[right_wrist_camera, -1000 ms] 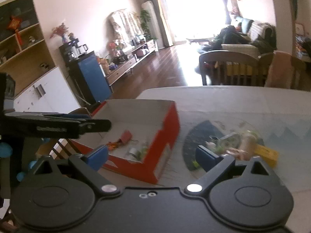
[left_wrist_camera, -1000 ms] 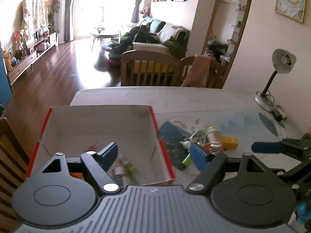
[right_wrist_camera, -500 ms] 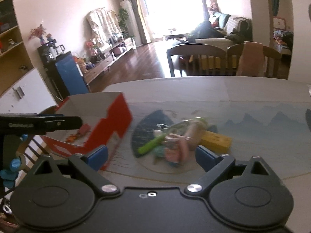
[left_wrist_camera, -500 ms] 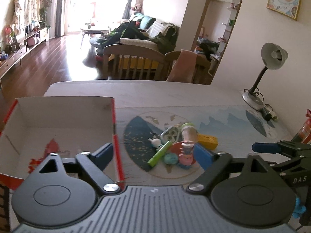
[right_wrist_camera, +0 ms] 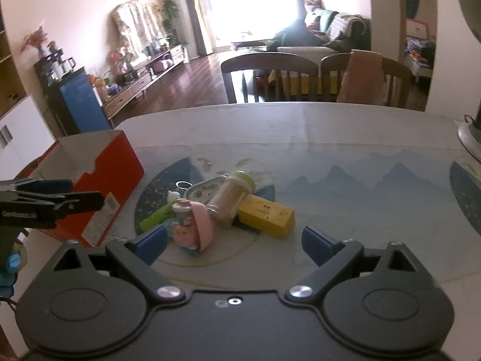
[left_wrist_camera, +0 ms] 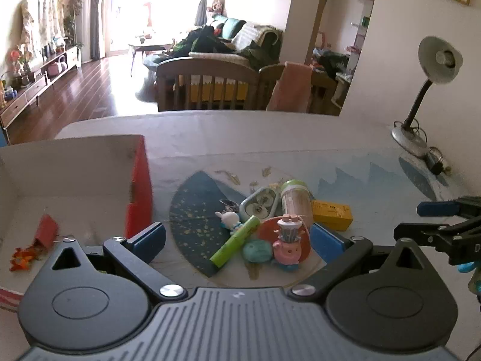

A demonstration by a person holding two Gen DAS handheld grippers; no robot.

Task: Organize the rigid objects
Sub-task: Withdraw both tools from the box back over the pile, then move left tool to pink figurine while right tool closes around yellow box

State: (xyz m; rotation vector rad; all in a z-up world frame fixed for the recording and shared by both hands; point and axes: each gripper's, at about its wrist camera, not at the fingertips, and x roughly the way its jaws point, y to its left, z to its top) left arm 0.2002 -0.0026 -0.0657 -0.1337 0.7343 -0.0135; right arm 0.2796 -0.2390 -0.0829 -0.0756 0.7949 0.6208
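The left gripper (left_wrist_camera: pixel 237 237) is seen with its jaws opening, nothing pressed between the blue pads (left_wrist_camera: pixel 326 236); the toy pile merely lies beyond them on the table. The right gripper (right_wrist_camera: pixel 234 242) is likewise spread wide and empty.

A cluster of rigid items is located on the round blue-patterned area of the table mat (left_wrist_camera: pixel 192 207). Noted in it: a pink pig figure (left_wrist_camera: pixel 287 245) on an orange disc, a green tube (left_wrist_camera: pixel 236 240), a teal round piece (left_wrist_camera: pixel 256 250), a small white rabbit toy (left_wrist_camera: pixel 230 219), an oval grey case (left_wrist_camera: pixel 259 204), a green-capped jar (left_wrist_camera: pixel 294 197) lying on its side, and a yellow block (left_wrist_camera: pixel 330 214) touching the jar (all closely packed, several in contact).

The red-sided cardboard box (left_wrist_camera: pixel 139 192) stands just left of the cluster. Inside it a small red item (left_wrist_camera: pixel 45 230) and an orange scrap (left_wrist_camera: pixel 22 258) are recorded.

A desk lamp (left_wrist_camera: pixel 433 69) stands at the table's far right edge.
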